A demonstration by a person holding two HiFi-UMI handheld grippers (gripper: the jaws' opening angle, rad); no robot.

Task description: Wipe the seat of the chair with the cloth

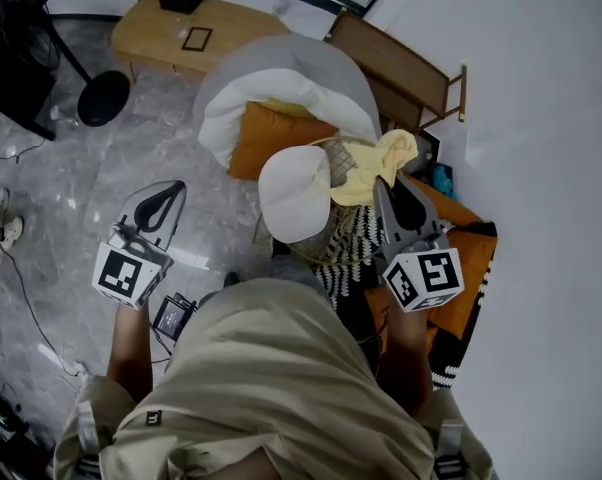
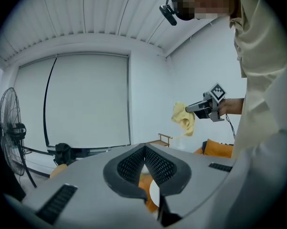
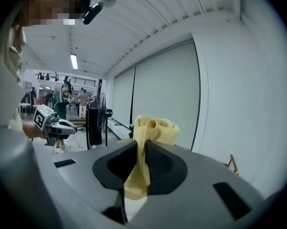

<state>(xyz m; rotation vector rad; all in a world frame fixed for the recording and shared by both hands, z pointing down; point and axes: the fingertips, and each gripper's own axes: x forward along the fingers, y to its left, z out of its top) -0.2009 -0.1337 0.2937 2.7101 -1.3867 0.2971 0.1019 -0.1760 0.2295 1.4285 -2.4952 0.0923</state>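
Grey marble floor (image 1: 71, 198) is showing below the left gripper (image 1: 171, 194), hovering with jaws together on nothing, while the chair's white seat (image 1: 294, 196) is apparently awaiting its first wipe, the right gripper (image 1: 389, 184) pinching the yellow cloth (image 1: 376, 168) over its right edge.

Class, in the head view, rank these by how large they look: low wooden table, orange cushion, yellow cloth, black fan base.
1. Low wooden table.
2. Orange cushion and yellow cloth: about alike. The cloth is held up in the right hand-held gripper, nearer the camera, so I leave them unranked.
3. Black fan base.
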